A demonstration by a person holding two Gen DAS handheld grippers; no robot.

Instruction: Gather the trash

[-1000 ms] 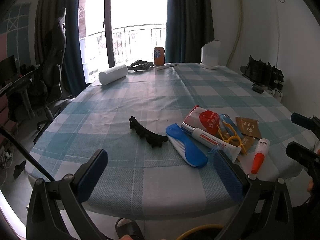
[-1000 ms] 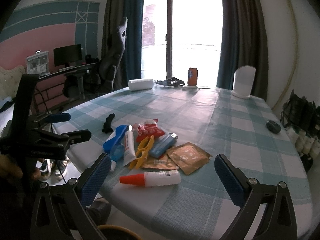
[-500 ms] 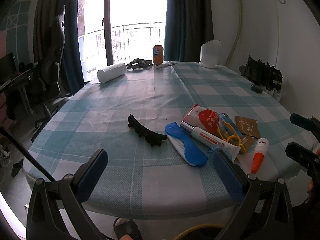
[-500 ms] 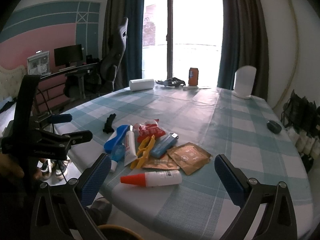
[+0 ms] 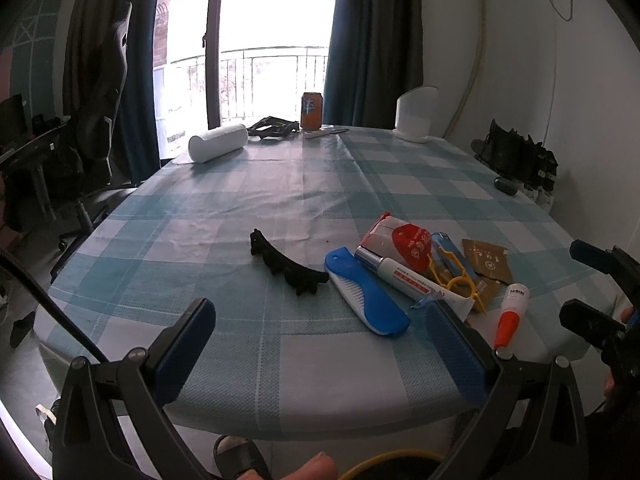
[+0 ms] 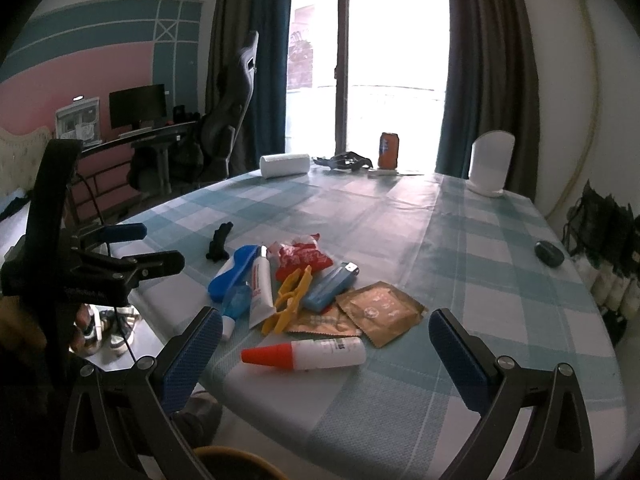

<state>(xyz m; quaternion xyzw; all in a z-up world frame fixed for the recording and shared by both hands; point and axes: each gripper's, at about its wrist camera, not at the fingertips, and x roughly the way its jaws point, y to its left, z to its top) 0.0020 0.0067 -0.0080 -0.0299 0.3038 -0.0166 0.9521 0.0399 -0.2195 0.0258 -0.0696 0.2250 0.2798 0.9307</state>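
From the left wrist camera, the left gripper (image 5: pixel 320 344) hung at the near edge of the round table (image 5: pixel 280 184), its blue-padded fingers (image 5: pixel 182 350) spread wide with nothing between them. Past it on the checked cloth lay a black hair clip (image 5: pixel 286 266) by itself. To its right sat a loose heap: a blue comb (image 5: pixel 366 292), a white tube (image 5: pixel 412 280) lying across a red and white wrapper (image 5: pixel 404 238), a yellow clothes peg (image 5: pixel 454 276), a blue lighter (image 5: pixel 450 250), brown sachets (image 5: pixel 486 260), and a small bottle with a red cap (image 5: pixel 510 312) near the table's edge. At the far side stood an orange can (image 5: pixel 312 110), a white roll (image 5: pixel 218 144) on its side, and a white holder (image 5: pixel 416 118). The right gripper (image 5: pixel 592 288) showed at the right border, open.

From the right wrist camera, the right gripper (image 6: pixel 326 350) also hovered at the table edge with its fingers (image 6: pixel 460 354) wide apart and empty. The red-capped bottle (image 6: pixel 306 354) lay just ahead between them, flat on the cloth. Behind it were the brown sachets (image 6: pixel 380 310), the lighter (image 6: pixel 330 284), the peg (image 6: pixel 290 296), the tube (image 6: pixel 260 284), the comb (image 6: pixel 232 270) and the red wrapper (image 6: pixel 302 256), touching or overlapping. The hair clip (image 6: pixel 218 246) lay apart, farther left. The left gripper (image 6: pixel 132 246) was at the left, open, beside the table.
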